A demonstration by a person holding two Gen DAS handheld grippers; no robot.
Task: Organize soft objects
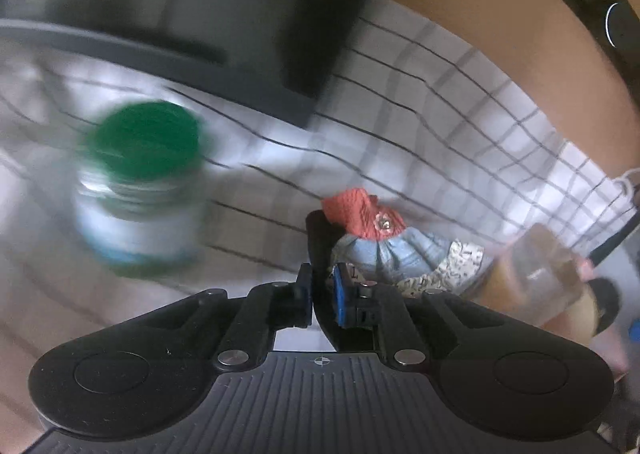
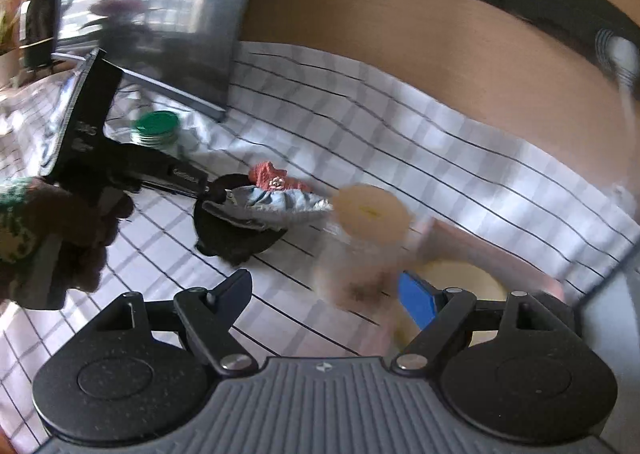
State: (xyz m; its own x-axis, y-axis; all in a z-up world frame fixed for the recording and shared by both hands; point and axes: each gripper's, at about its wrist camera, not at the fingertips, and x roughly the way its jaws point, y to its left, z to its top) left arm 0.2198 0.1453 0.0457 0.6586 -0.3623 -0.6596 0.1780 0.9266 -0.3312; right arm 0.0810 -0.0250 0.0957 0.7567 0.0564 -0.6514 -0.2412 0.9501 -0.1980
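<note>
My left gripper (image 1: 322,296) had its fingers pinching the cloth doll (image 1: 394,250) at frame centre; my right gripper (image 2: 326,294) stood spread, empty. Next, lifting it clear.

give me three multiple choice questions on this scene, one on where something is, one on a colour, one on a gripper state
1. Where does the green-lidded jar stand?
A. on the checked cloth, near the dark box
B. on the bare wooden table
C. inside the dark box

2. What colour is the top part of the cloth doll?
A. yellow
B. red-orange
C. purple

3. How do the jaws of the left hand-held gripper stand?
A. wide open over the jar
B. nearly closed, pinching the doll's dark edge
C. out of sight

Answers:
1 A: the right wrist view shows the jar on the checked cloth near the dark box.
2 B: its top is red-orange above a blue-grey skirt.
3 B: the blue pads sit close together on the dark piece.
</note>
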